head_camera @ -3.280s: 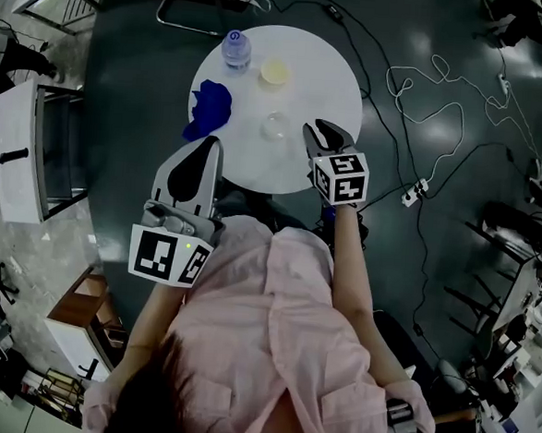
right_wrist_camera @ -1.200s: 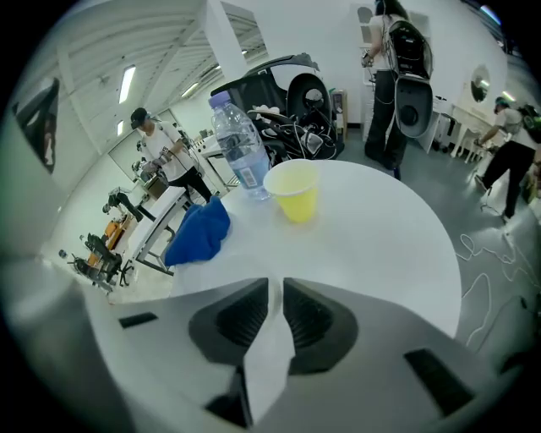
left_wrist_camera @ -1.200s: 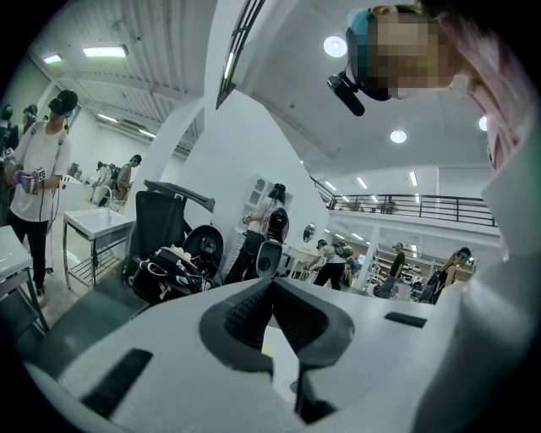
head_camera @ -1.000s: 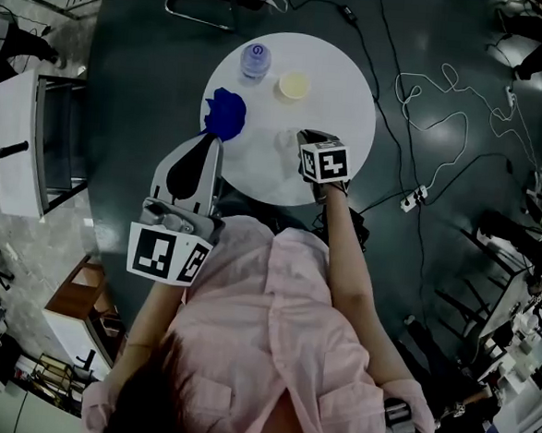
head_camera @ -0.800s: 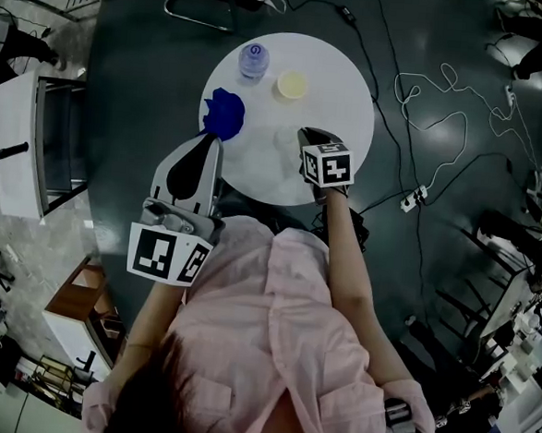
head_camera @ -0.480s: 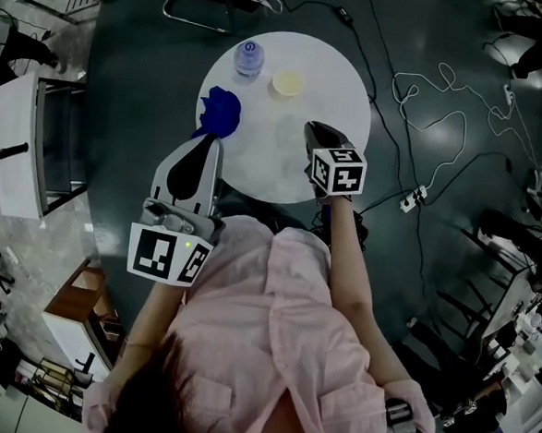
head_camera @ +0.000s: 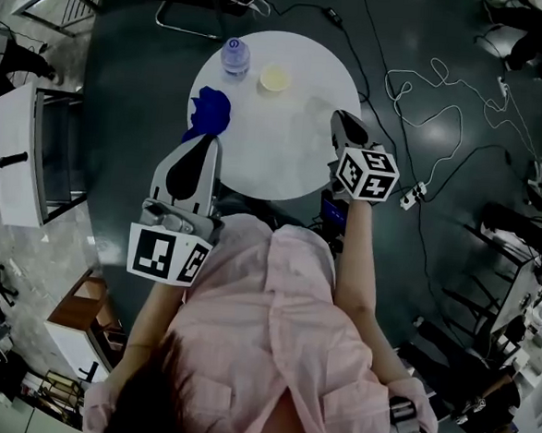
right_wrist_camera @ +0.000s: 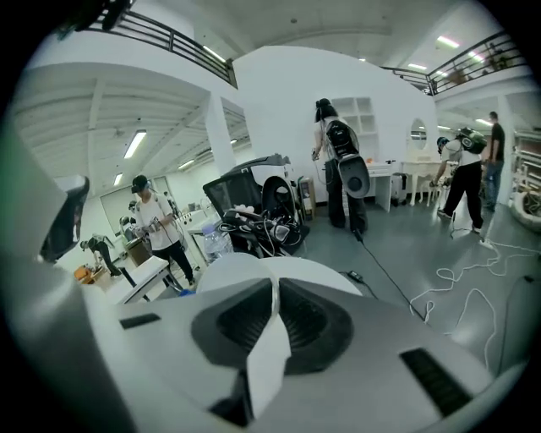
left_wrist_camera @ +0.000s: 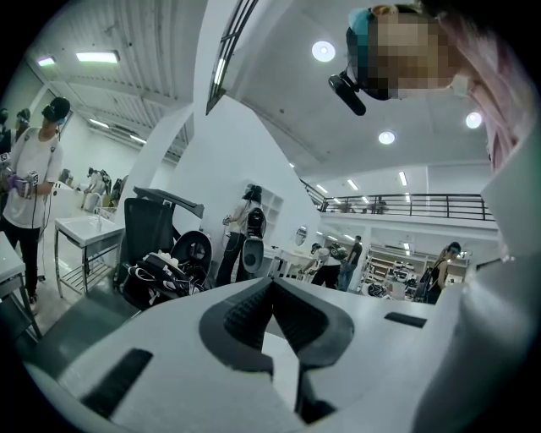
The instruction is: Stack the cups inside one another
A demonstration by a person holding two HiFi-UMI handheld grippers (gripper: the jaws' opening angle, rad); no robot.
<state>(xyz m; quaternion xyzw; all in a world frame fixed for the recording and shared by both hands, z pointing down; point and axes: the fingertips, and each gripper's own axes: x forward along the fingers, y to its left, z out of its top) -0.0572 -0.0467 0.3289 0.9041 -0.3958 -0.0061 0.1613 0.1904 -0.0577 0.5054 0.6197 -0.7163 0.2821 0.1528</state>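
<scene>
A pale yellow cup (head_camera: pixel 274 77) stands upright at the far side of the round white table (head_camera: pixel 284 156). I cannot make out the clear cup seen earlier at the table's middle. My right gripper (head_camera: pixel 339 119) hovers over the table's right edge, well apart from the yellow cup. Its jaws are shut (right_wrist_camera: pixel 275 287), with only a thin pale strip between the pads and no cup showing. My left gripper (head_camera: pixel 205 147) hangs at the near left edge of the table. It is shut (left_wrist_camera: pixel 270 286) with nothing in it.
A water bottle (head_camera: pixel 234 54) stands at the table's far left, also seen as a bottle (right_wrist_camera: pixel 215 241) in the right gripper view. A blue cloth (head_camera: pixel 209 112) lies at the left edge. Cables (head_camera: pixel 437 93) trail over the dark floor to the right. People stand around the room.
My right gripper has moved from the table's middle, where the clear cup stood, out to the right edge. The left gripper has stayed put.
</scene>
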